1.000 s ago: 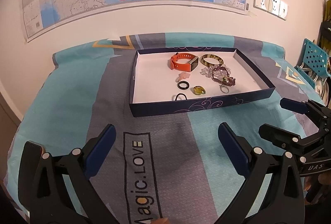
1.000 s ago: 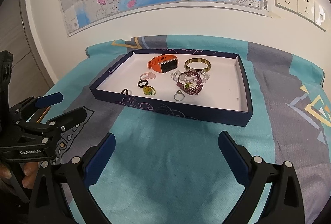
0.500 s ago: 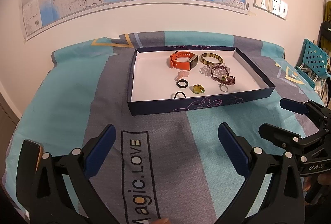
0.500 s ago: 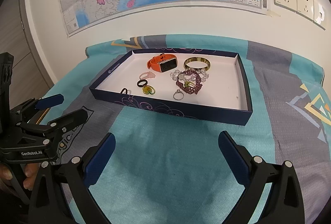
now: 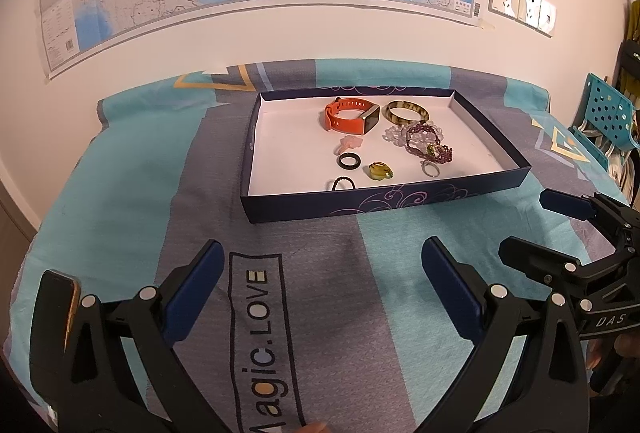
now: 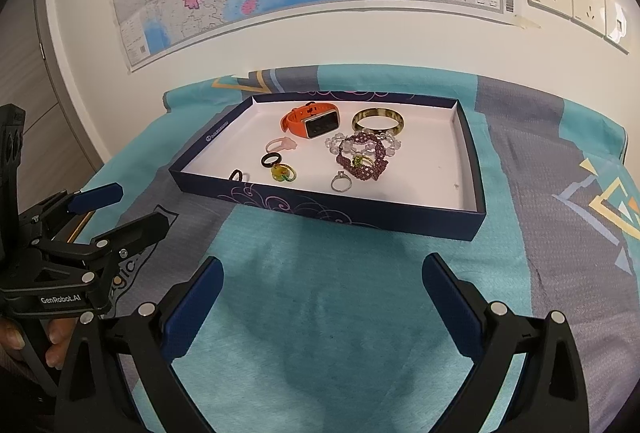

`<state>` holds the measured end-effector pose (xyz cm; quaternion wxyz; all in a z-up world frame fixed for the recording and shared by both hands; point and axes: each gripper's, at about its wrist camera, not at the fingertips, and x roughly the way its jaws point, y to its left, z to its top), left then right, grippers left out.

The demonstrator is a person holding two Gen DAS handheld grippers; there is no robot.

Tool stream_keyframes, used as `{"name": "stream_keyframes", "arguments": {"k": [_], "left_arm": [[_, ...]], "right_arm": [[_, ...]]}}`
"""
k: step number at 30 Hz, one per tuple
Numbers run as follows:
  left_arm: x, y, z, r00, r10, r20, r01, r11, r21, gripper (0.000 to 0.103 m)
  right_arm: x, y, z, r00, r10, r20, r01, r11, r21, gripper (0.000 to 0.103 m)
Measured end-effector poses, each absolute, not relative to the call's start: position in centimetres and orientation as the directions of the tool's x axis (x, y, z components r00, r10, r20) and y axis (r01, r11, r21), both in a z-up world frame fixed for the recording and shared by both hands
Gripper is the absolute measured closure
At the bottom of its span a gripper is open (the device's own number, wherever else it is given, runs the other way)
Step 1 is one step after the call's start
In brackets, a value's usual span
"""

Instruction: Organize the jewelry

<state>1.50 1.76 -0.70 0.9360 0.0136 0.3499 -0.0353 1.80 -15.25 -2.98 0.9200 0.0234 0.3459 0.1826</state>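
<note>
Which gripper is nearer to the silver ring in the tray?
Probably the right gripper: the silver ring lies almost straight ahead of it. For the left gripper, the ring sits ahead and off to its right.

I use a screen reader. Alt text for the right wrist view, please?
A shallow dark box on a bedspread holds an orange watch, bangle, bead bracelets and rings. The open right gripper hovers before it, the left gripper alongside.

Navy tray (image 5: 360, 207) holding jewelry: orange smartwatch (image 5: 352, 116) and tortoiseshell bangle (image 5: 406, 112) lying near far edge, beaded bracelets (image 5: 426, 143) mid-right, rings (image 5: 350, 161) sitting toward near edge.
</note>
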Motion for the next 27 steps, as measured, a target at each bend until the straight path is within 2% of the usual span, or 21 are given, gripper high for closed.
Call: {"name": "stream_keyframes", "arguments": {"k": [27], "left_arm": [[1.91,1.64,-1.21,0.740,-0.065,-0.669,0.080,0.997,-0.009,0.006]], "right_arm": [[2.23,-15.20,-3.46,0.681,0.357,-0.639,-0.319,0.930,0.180,0.007]]}}
